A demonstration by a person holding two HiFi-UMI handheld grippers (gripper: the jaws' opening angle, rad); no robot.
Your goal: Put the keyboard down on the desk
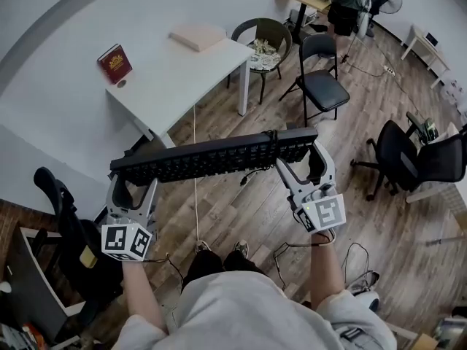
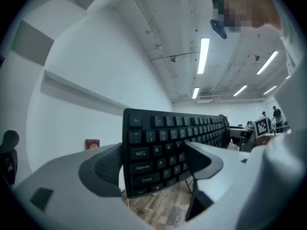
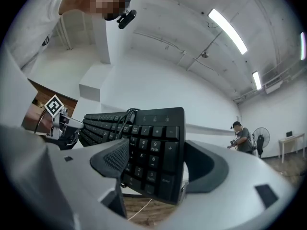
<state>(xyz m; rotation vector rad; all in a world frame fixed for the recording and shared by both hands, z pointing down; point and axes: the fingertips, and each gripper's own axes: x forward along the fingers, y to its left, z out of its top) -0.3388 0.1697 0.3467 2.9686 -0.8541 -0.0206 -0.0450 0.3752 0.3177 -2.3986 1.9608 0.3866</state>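
Note:
A long black keyboard [image 1: 215,155] hangs level in the air above the wooden floor, in front of the white desk [image 1: 175,75]. My left gripper [image 1: 133,184] is shut on its left end, and my right gripper [image 1: 300,160] is shut on its right end. In the left gripper view the keyboard [image 2: 168,143] stands on edge between the jaws of the left gripper [image 2: 156,164], Tab and Caps Lock keys near the pads. In the right gripper view the number pad end of the keyboard [image 3: 151,147] sits between the jaws of the right gripper [image 3: 153,164]. Its thin cable [image 1: 195,195] trails down.
On the desk lie a red book [image 1: 114,63] and a beige flat box [image 1: 197,35]. A black folding chair [image 1: 321,79] and a round chair [image 1: 264,42] stand beyond the desk. Office chairs sit at the right [image 1: 412,159] and left [image 1: 66,224]. A person [image 3: 242,138] stands far off.

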